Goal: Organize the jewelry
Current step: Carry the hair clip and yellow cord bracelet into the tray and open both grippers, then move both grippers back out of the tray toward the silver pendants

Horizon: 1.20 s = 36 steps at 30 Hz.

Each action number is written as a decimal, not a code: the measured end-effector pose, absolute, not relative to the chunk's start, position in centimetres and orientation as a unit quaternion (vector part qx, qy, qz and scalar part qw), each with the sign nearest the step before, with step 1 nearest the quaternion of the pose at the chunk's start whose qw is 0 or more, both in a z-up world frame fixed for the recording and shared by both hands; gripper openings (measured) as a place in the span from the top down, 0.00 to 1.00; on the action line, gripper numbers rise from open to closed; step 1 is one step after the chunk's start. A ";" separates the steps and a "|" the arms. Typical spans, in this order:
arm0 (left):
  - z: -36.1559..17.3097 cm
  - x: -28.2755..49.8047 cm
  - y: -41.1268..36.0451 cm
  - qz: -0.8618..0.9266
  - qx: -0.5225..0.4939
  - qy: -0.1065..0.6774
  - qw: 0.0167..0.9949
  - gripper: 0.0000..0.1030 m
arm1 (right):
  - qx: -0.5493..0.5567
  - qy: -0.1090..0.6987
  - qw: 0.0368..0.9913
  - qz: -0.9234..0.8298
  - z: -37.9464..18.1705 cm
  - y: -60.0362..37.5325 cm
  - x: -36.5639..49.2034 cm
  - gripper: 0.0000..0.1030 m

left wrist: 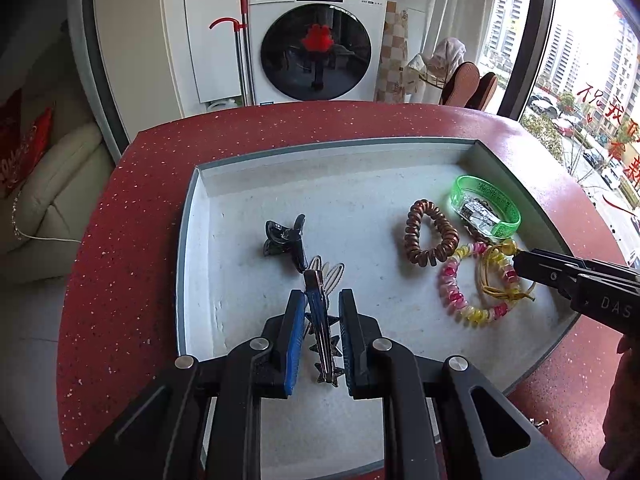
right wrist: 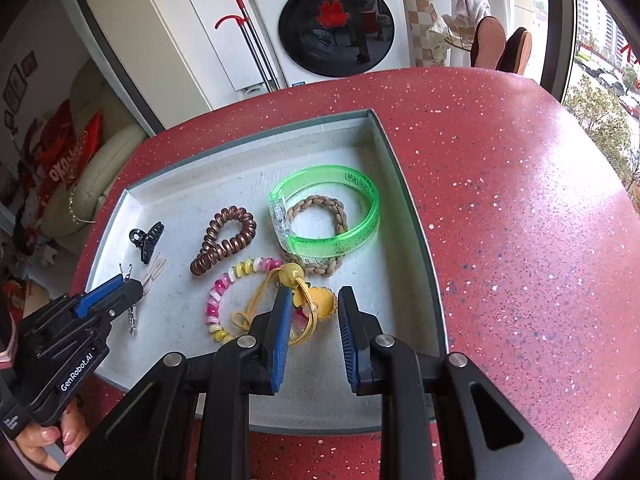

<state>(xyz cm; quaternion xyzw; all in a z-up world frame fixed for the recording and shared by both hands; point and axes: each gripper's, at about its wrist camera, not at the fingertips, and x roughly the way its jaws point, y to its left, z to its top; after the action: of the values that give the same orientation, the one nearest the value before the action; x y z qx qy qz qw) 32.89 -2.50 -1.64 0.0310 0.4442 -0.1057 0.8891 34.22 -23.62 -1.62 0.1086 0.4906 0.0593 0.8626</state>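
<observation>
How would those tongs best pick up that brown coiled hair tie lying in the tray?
Probably from straight above, closing across one side of the brown coiled spiral hair tie, one finger inside its open middle and one outside. It lies flat on the white tray, apart from the black claw clip, and its springy coil should give the pads something to bite.

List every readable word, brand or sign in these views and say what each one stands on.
"Panasonic": white front-loading washing machine, above its door.
"GenRobot.AI": black body of the left tongs, seen from the right wrist view.
"DAS", cut off: black body of the right tongs, seen from the left wrist view.
Red Chinese characters: window glass; not reliably readable.
Black print: translucent green plastic bangle; too small to read.
Washer panel text: blurred.
</observation>
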 end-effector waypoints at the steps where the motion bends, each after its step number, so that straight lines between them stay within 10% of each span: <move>1: -1.7 32.9 -2.6 -0.104 0.035 0.443 0.890 0.66 | 0.109 0.489 0.863 0.060 -1.7 -23.6 34.2 0.75; 10: -1.8 32.4 -3.2 -0.100 0.068 0.440 0.890 0.66 | 0.109 0.494 0.860 0.068 -1.6 -23.2 34.0 0.66; 16: -1.3 32.3 -3.2 -0.094 0.069 0.434 0.893 0.66 | 0.114 0.477 0.868 0.081 -0.3 -22.9 33.2 0.39; 20: -0.1 31.7 -2.9 -0.083 0.063 0.406 0.908 0.05 | 0.129 0.466 0.871 0.089 0.5 -23.2 32.6 0.31; 36: 2.4 28.1 -2.3 -0.080 0.042 0.377 0.922 0.00 | 0.147 0.431 0.884 0.105 2.8 -23.6 28.3 0.19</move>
<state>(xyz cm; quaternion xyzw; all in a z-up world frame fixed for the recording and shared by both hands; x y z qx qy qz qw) 28.10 -2.32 2.38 0.0420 0.3769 -0.0801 0.9218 28.33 -23.58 2.84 0.1467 0.4306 0.1047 0.8844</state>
